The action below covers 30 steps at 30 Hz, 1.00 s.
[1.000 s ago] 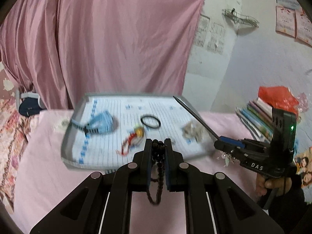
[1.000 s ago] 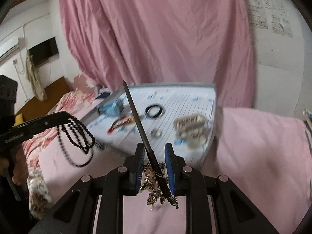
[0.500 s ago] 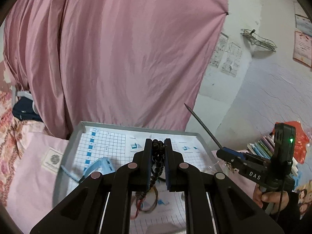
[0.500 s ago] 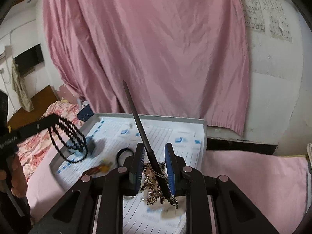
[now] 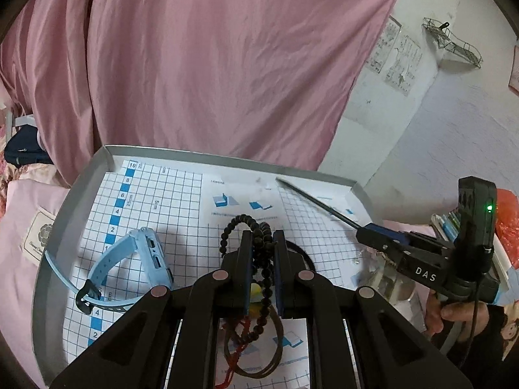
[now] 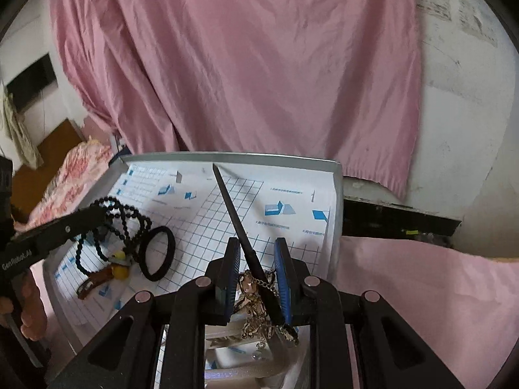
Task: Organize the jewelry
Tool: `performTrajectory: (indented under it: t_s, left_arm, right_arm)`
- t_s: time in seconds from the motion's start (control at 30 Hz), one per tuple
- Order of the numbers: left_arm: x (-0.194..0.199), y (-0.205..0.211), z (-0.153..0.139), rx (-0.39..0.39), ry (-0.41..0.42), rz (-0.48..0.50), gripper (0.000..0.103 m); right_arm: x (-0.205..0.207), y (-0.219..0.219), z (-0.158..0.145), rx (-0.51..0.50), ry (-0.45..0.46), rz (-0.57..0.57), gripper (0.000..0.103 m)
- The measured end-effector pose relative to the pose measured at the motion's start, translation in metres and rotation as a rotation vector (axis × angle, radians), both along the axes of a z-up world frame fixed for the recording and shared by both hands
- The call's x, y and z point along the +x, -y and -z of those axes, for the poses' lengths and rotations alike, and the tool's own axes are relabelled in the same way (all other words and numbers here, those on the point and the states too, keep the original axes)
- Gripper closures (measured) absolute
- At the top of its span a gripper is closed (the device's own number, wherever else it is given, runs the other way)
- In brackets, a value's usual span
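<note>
My left gripper (image 5: 261,238) is shut on a string of black beads (image 5: 246,223), which loops out ahead of the fingers and hangs below them over the grey tray (image 5: 227,157). In the right wrist view the left gripper (image 6: 97,215) hangs over the tray's left part with the black beads (image 6: 129,223) dangling. My right gripper (image 6: 257,259) is shut on a black hair stick (image 6: 232,206) with a gold chain ornament (image 6: 256,298). The stick points toward the tray's far rim (image 6: 259,157). From the left wrist view, the right gripper (image 5: 366,230) is above the tray's right edge.
On the tray's grid paper lie a light blue watch (image 5: 129,269), a black hair tie (image 6: 157,253) and a red cord with yellow beads (image 6: 113,272). A pink sheet hangs behind. Books (image 5: 454,220) and a red bag (image 5: 506,227) sit at the right.
Both grippers have moved forward and now hang over the tray, which looks much nearer. Each keeps its hold: beads in the left, hair stick in the right.
</note>
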State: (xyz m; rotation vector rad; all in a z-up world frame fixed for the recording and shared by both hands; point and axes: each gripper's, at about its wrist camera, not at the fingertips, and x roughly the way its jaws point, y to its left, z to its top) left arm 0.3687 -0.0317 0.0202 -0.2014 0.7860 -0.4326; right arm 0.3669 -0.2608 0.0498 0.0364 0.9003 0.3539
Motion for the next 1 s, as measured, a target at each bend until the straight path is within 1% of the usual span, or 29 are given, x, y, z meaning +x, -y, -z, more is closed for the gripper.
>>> performTrajectory:
  t_s: [0.23,0.27,0.3,0.33,0.37,0.4,0.43,0.47,0.53,0.6,0.63,0.67,0.7,0.77,0.83,0.9,1.0]
  left_arm:
    - [0.003,0.005,0.004,0.036,-0.041,0.004,0.094]
    - [0.002,0.005,0.005,0.039,-0.045,0.007,0.094]
    - [0.002,0.005,0.004,0.043,-0.05,0.01,0.094]
    - [0.002,0.007,0.003,0.048,-0.053,0.012,0.093]
    - [0.001,0.006,0.002,0.055,-0.054,0.01,0.093]
    - [0.0,0.007,0.0,0.059,-0.053,0.01,0.091]
    - [-0.001,0.008,-0.003,0.061,-0.05,0.009,0.085]
    - [-0.004,0.007,-0.006,0.061,-0.042,0.003,0.073]
    - [-0.008,0.007,-0.012,0.048,-0.027,-0.01,0.059]
    - [-0.017,0.003,-0.02,0.028,-0.002,-0.019,0.055]
    - [-0.021,0.003,-0.024,0.031,0.006,-0.023,0.047]
    - [-0.026,0.002,-0.027,0.038,0.021,-0.031,0.035]
    - [-0.034,0.0,-0.032,0.042,0.045,-0.046,0.029]
    - [-0.048,-0.004,-0.04,0.037,0.09,-0.072,0.012]
    - [-0.062,-0.009,-0.046,0.043,0.129,-0.098,0.001]
    - [-0.08,-0.013,-0.05,0.054,0.178,-0.113,0.001]
    - [-0.102,-0.016,-0.054,0.073,0.237,-0.112,0.001]
  right_arm:
    - [0.002,-0.005,0.0,-0.026,-0.007,-0.024,0.082]
    - [0.002,-0.004,0.0,-0.027,-0.009,-0.022,0.08]
    - [0.001,-0.004,-0.001,-0.027,-0.01,-0.019,0.072]
    - [-0.001,-0.001,-0.002,-0.025,-0.008,-0.014,0.067]
    - [-0.003,0.001,-0.004,-0.017,-0.001,-0.011,0.058]
    - [-0.005,0.002,-0.006,-0.013,0.005,-0.008,0.053]
    - [-0.008,0.003,-0.009,-0.015,0.013,-0.003,0.052]
    - [-0.01,0.004,-0.012,-0.018,0.02,0.001,0.052]
    - [-0.019,0.008,-0.02,-0.018,0.042,0.01,0.051]
    - [-0.028,0.011,-0.027,-0.018,0.066,0.023,0.043]
    - [-0.034,0.013,-0.031,-0.015,0.082,0.029,0.04]
    - [-0.039,0.014,-0.035,-0.012,0.095,0.036,0.035]
    - [-0.049,0.016,-0.039,-0.002,0.114,0.041,0.031]
    - [-0.063,0.015,-0.045,0.013,0.138,0.038,0.019]
    - [-0.075,0.014,-0.05,0.019,0.155,0.032,0.013]
    - [-0.089,0.011,-0.054,0.025,0.175,0.026,0.0]
    - [-0.113,0.007,-0.062,0.031,0.212,0.017,0.0]
